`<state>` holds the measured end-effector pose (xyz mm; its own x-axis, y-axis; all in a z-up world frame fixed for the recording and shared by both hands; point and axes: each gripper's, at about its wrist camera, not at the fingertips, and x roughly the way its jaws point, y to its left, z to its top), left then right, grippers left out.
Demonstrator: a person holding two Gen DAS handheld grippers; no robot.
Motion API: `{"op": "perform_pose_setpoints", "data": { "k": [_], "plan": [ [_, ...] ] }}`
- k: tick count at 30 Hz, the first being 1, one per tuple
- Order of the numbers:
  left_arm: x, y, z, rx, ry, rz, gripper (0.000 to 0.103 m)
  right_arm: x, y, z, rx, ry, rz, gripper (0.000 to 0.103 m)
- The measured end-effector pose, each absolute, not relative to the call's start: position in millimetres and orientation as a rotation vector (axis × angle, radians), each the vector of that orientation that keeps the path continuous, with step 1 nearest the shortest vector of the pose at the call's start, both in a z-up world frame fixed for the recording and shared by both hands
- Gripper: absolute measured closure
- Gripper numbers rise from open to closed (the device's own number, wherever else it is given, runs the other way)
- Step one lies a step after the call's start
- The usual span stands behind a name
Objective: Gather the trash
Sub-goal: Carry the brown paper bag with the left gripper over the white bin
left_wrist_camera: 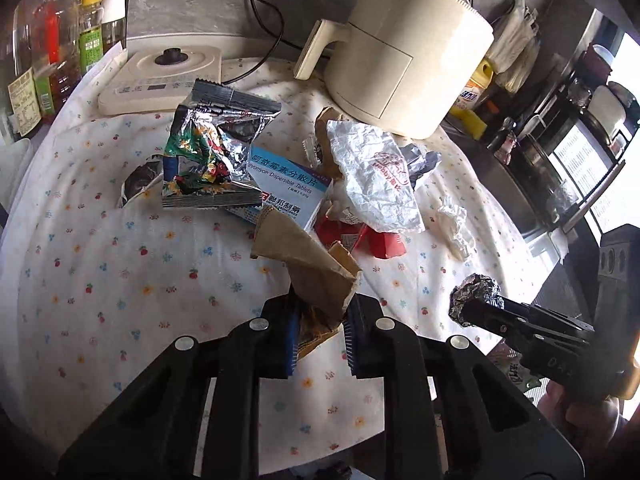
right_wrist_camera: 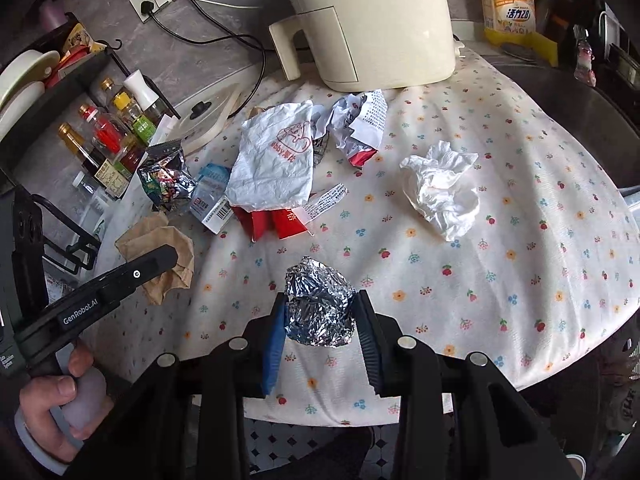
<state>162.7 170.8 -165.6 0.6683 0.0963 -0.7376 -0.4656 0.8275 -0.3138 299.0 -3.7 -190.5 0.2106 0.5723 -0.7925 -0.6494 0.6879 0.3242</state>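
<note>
Nearest, the left gripper is pinching a crumpled brown paper bag. The bag sticks up and away from the jaws, with its long side pointing far and a little left, toward the pile. The right gripper is pinching a scrunched ball of silver foil and holds it over the near part of the round table with the white flowery cloth. In the left wrist view the foil ball sits at the tip of the right gripper, near and to the right of the brown bag.

Both grippers are full, so I think the next move is to drop these two pieces into a bin. No bin shows in either view, so I cannot tell which way it lies.

A bit farther on the cloth lies more trash. A crumpled white tissue lies alone on the right, closer to the right gripper. In the middle is a pile: a red paper carton, a white wrinkled wrapper with red print, and a blue and white tablet box. A shiny foil snack bag lies to the left of the pile, closer to the left gripper.

Farthest stand a cream plastic air fryer and some sauce bottles.
</note>
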Motion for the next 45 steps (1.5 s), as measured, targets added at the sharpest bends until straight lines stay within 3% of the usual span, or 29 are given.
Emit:
{"op": "perform_pose_setpoints", "data": {
  "k": [6, 16, 45],
  "plan": [
    [132.8, 126.3, -130.1, -0.469, 0.713, 0.396, 0.085, 285.8, -50.3, -165.3, -0.066, 0.994, 0.872, 0.069],
    [98.1, 43.5, -116.9, -0.464, 0.682, 0.377, 0.085, 256.5, -133.1, -152.2, -0.04, 0.984, 0.851, 0.069],
    [129.3, -178.6, -179.2, -0.351, 0.882, -0.022, 0.085, 200.3, -420.6, -219.9, 0.099, 1.103, 0.422, 0.067]
  ]
}}
